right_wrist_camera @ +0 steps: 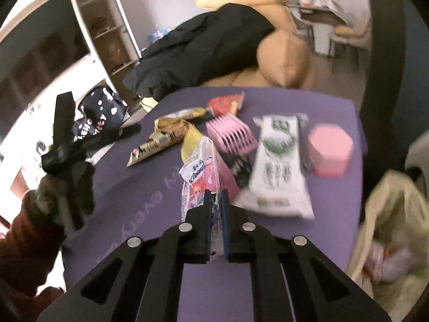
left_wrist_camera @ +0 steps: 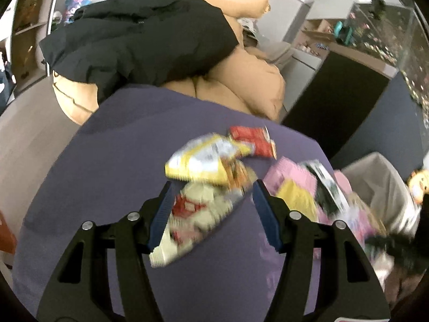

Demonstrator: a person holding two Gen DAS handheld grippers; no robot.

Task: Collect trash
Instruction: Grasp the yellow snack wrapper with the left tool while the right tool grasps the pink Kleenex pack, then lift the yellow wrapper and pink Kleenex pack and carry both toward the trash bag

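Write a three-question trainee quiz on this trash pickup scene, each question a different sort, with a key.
1. True or false: the right gripper is shut on the tissue pack.
2. Multiple choice: the left gripper is (A) shut on a wrapper, (B) open above the yellow wrapper, (C) inside the trash bag.
3. Fill in: in the right wrist view, the trash bag lies off the ____ edge of the purple mat.

Key: 1 true; 2 B; 3 right.
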